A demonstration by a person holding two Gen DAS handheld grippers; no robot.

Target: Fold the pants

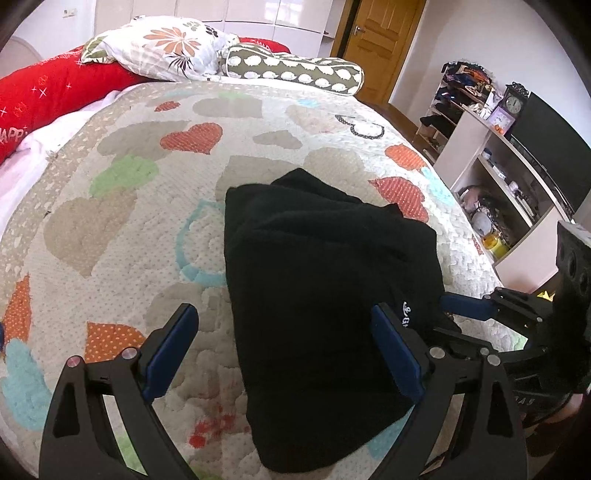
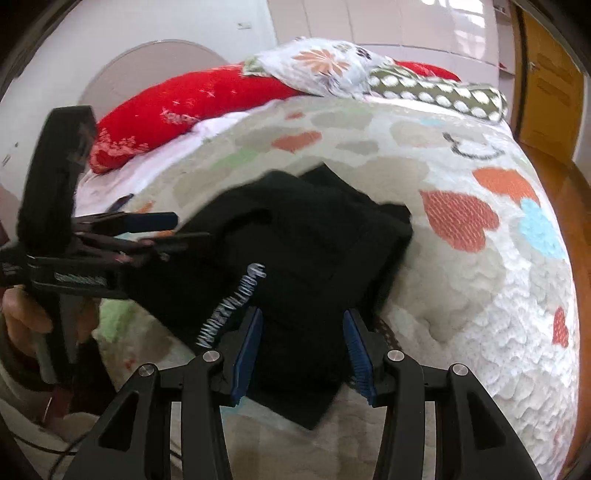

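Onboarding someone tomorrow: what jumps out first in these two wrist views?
The black pants, folded into a compact bundle, sit mid-frame on the heart-patterned quilt, dark against its pale fabric. Next, the red pillow at the head of the bed, with a floral pillow lying partly on it. Both grippers hang over the near end of the bundle: the left gripper wide open, the right gripper open with cloth between its fingers.

Black folded pants (image 1: 325, 295): matt, fleecy knit cloth, centre frame. Heart-print quilted bedspread (image 1: 147, 192): bumpy stitched cotton-like cloth. Black gripper fingers (image 1: 395, 354): matt plastic, blue ribbed pads, shiny metal pins. Brown door (image 1: 376, 33), upper right: glossy varnished wood.
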